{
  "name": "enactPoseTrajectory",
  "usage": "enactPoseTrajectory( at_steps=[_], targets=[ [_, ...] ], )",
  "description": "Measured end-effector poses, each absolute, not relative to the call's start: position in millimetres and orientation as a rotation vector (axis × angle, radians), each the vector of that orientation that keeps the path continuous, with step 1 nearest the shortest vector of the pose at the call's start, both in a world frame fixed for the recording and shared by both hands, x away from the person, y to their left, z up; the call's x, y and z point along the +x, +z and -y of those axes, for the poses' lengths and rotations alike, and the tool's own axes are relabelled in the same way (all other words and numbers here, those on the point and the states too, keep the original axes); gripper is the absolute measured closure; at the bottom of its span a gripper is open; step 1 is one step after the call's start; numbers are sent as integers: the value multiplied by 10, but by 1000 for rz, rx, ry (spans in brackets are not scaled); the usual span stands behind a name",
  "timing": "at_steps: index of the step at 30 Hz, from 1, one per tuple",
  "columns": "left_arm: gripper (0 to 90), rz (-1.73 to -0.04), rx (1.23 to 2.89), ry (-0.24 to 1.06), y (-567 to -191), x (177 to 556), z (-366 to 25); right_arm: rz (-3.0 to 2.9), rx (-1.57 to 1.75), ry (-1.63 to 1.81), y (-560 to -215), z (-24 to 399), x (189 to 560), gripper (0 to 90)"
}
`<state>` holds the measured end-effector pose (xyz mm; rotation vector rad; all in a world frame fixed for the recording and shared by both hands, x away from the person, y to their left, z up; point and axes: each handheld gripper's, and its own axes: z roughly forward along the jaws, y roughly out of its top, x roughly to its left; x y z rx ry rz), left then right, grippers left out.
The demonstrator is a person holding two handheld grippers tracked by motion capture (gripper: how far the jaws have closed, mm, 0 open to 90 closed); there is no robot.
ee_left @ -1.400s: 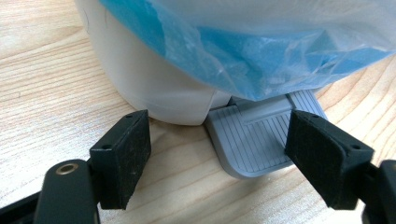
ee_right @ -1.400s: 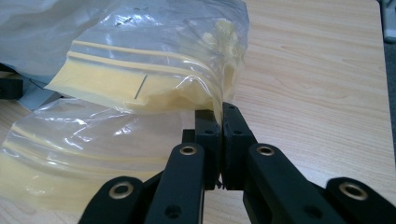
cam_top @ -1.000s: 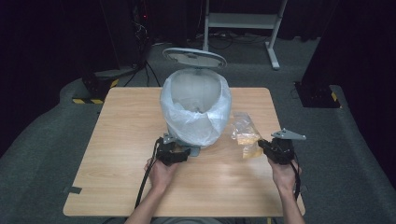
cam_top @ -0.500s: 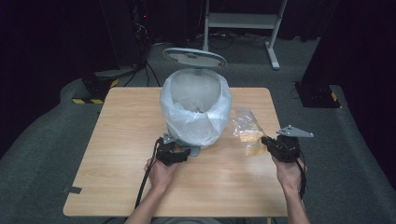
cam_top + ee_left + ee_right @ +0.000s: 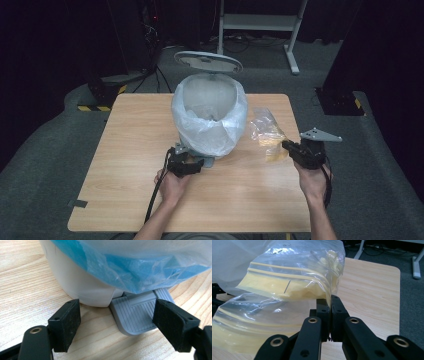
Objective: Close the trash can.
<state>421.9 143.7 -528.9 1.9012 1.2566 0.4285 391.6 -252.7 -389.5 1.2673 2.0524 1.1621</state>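
The right gripper (image 5: 329,315) has its jaws closed on the edge of a clear plastic bag (image 5: 287,290) beside the lined pedal bin (image 5: 210,120), while the left gripper (image 5: 117,325), jaws apart, presses on the bin's grey pedal (image 5: 137,312).

A light wooden table (image 5: 125,150) stands on grey carpet (image 5: 45,165) in a dark room, a white frame (image 5: 295,30) behind.

One light wooden table (image 5: 125,190) carries the lot. On it sits one white pedal bin lined with a pale blue plastic bag (image 5: 210,117), its one round lid (image 5: 207,61) up. Right of the bin: one clear plastic bag with yellow contents (image 5: 265,132). Two black grippers, left (image 5: 192,164) and right (image 5: 286,146), near the bin.
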Motion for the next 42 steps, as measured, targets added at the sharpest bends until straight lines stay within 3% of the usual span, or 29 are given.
enactPoseTrajectory(
  at_steps=[42],
  targets=[
    [223,-1257,1899,427,-5290,4220,-1438,-2034,1186,1289,-3312,2491,3962,878]
  ],
)
